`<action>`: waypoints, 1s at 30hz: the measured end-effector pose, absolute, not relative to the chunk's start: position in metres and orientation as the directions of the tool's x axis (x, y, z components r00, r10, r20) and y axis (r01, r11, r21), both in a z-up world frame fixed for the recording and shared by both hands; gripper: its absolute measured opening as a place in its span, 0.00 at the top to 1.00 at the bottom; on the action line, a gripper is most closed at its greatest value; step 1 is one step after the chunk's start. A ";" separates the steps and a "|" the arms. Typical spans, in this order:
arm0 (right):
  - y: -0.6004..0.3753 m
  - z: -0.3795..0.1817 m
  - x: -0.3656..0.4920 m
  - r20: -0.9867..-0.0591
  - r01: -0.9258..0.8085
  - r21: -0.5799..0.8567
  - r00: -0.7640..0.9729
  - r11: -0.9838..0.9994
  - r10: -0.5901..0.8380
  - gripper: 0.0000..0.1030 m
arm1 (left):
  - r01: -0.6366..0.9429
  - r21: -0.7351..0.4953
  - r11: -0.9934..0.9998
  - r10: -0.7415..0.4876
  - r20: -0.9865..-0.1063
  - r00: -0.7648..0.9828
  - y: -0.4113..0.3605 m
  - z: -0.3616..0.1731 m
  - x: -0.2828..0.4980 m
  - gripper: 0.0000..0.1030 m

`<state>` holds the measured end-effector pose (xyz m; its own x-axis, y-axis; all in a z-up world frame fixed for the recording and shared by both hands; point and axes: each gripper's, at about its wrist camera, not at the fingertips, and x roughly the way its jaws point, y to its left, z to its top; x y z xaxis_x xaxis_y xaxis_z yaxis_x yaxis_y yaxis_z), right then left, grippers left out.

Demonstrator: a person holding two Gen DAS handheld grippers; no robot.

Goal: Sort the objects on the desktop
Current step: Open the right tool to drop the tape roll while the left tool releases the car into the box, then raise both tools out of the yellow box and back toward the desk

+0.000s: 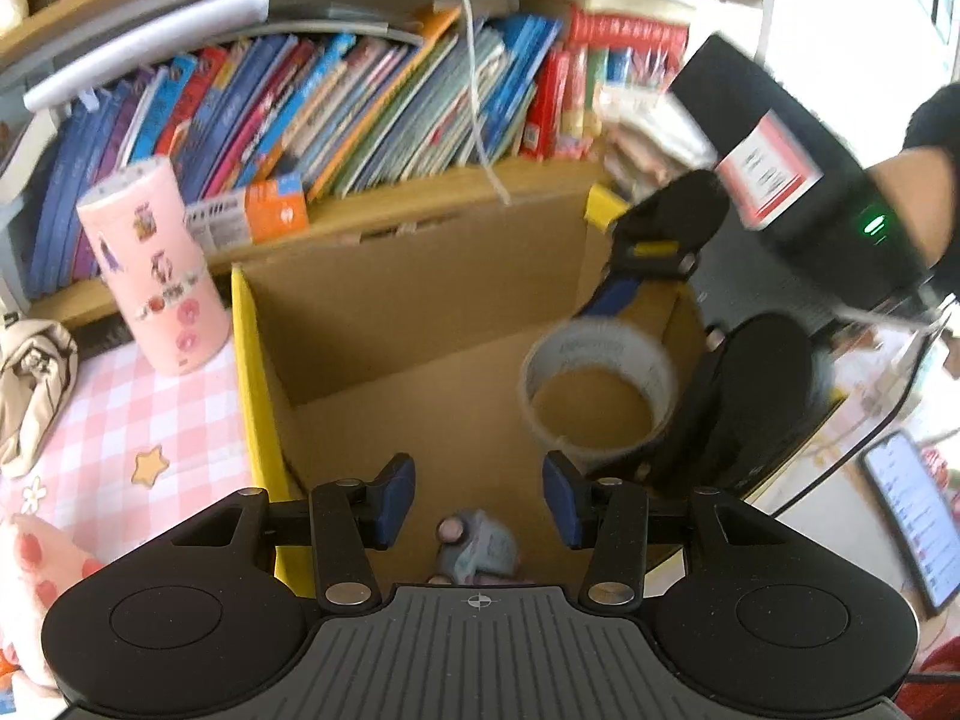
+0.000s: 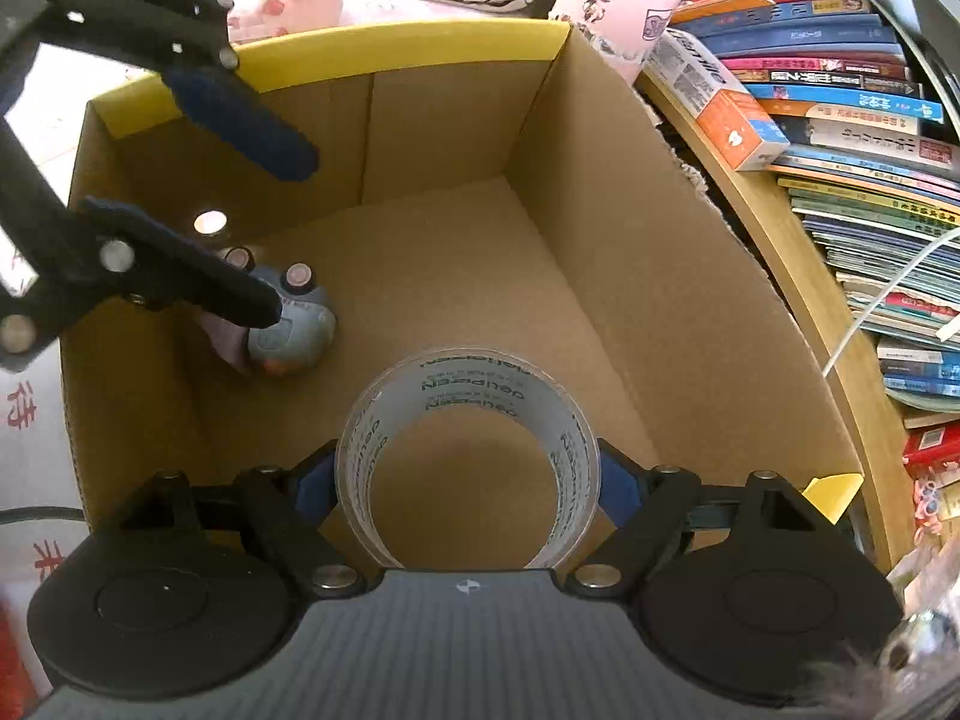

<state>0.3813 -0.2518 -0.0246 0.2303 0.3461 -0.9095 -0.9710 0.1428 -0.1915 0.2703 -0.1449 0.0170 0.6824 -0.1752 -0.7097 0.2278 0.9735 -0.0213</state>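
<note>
An open cardboard box (image 1: 420, 300) with a yellow rim (image 2: 384, 51) stands on the desk. My right gripper (image 2: 468, 480) is shut on a roll of clear tape (image 2: 468, 450) and holds it over the inside of the box; the roll also shows in the left wrist view (image 1: 600, 384). A small grey toy (image 2: 291, 324) lies on the box floor, also seen in the left wrist view (image 1: 477, 549). My left gripper (image 1: 478, 501) is open and empty just above that toy; in the right wrist view (image 2: 288, 234) it reaches in from the left.
A pink printed cylinder (image 1: 156, 264) stands left of the box on a pink checked cloth (image 1: 120, 420). A shelf of books (image 1: 360, 102) runs behind. A beige cloth bag (image 1: 30, 378) lies far left. A phone (image 1: 912, 510) lies at the right.
</note>
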 end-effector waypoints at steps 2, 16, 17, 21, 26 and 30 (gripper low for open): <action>-0.252 -0.026 0.382 -0.915 -0.973 -0.183 0.222 0.144 0.337 0.19 | 0.233 -0.014 0.972 -0.176 -0.702 0.690 -0.147 0.019 0.269 0.51; -0.260 -0.017 0.387 -0.907 -0.966 -0.156 0.222 0.205 0.357 0.15 | 0.161 -0.022 0.987 -0.134 -0.669 0.731 -0.137 0.030 0.243 0.30; -0.261 -0.014 0.388 -0.904 -0.964 -0.152 0.224 0.216 0.365 0.13 | 0.156 -0.020 0.988 -0.130 -0.665 0.736 -0.136 0.031 0.241 0.29; -0.267 -0.001 0.389 -0.890 -0.958 -0.133 0.229 0.254 0.395 0.13 | 0.142 -0.007 0.990 -0.112 -0.646 0.755 -0.134 0.037 0.231 0.21; -0.276 0.019 0.385 -0.855 -0.944 -0.139 0.267 0.299 0.444 0.13 | 0.114 0.014 0.993 -0.082 -0.615 0.785 -0.131 0.044 0.218 0.14; -0.285 0.037 0.374 -0.805 -0.919 -0.140 0.322 0.368 0.498 0.11 | 0.086 0.021 0.996 -0.057 -0.589 0.806 -0.128 0.048 0.207 0.11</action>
